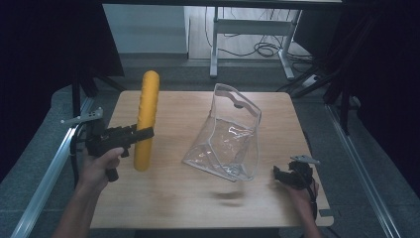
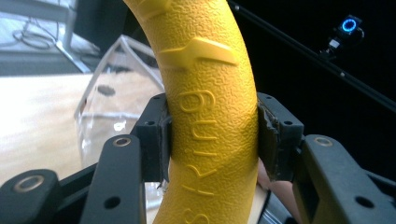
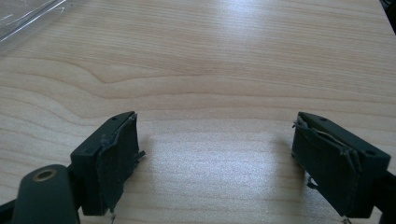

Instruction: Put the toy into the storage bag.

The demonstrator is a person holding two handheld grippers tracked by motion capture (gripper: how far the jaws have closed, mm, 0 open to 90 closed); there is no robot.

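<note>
Left gripper (image 1: 143,134) is clamped on the yellow textured roller (image 1: 145,119), one jaw on each side of its body, pads flat against the pebbled skin. In the left gripper view the roller (image 2: 210,116) sits square between the jaws and runs well past them top and bottom; raised lettering on it runs through the grip zone. From the high view the grip point is in the lower part of the roller, nearer its near end than its far end. Roller is over the left side of the table (image 1: 163,198), long axis running from near edge toward the far left corner, far tip reaching past the far edge. Clear plastic pouch (image 1: 228,136) stands mid-table, well apart from the roller. Right gripper (image 1: 286,174) is low at the near right corner, jaws spread wide with nothing between them, bare wood (image 3: 210,70) showing in the gap.
</note>
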